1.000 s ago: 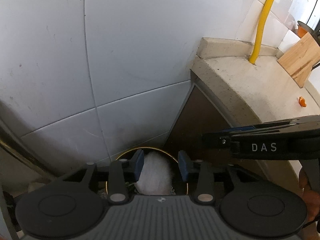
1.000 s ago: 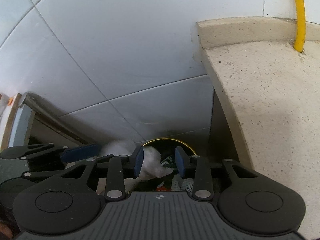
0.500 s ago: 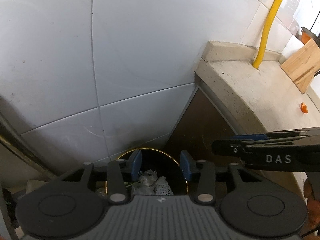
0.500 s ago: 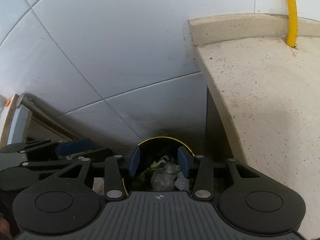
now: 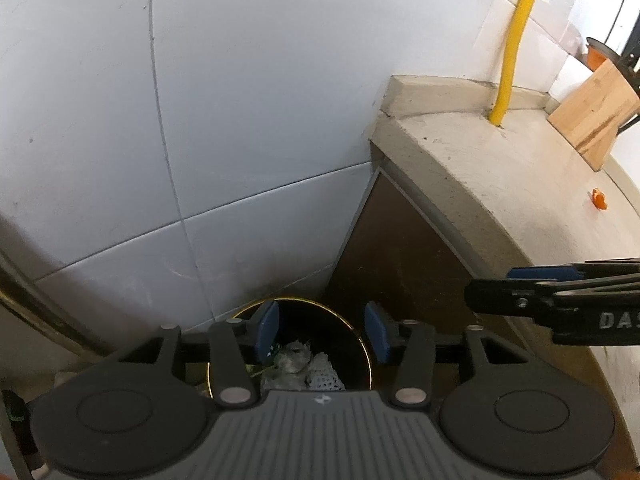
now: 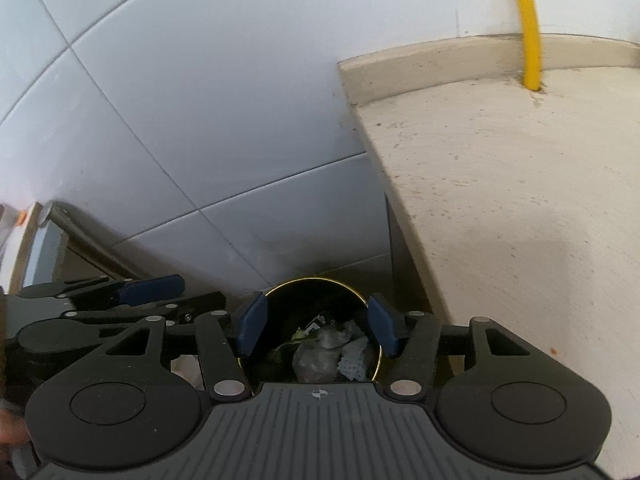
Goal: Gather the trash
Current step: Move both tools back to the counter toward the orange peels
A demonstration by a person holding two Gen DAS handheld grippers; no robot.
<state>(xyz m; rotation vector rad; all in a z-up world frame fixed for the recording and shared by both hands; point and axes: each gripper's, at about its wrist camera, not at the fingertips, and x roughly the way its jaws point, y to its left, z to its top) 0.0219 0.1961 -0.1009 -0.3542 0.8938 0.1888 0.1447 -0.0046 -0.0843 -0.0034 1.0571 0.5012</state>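
Crumpled trash (image 5: 298,364) — inside gold-rimmed black bin (image 5: 362,344).

Blk gripper (image 5: 322,326), blue pads (image 5: 267,332)

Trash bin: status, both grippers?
Left gripper and right gripper open, empty, jaws just opening wider. Crumpled trash lies in the bin. Nothing in the way.

Yellow pipe (image 5: 516,40), wooden board (image 5: 592,114), stone counter (image 6: 520,200), tiled wall (image 5: 240,100)
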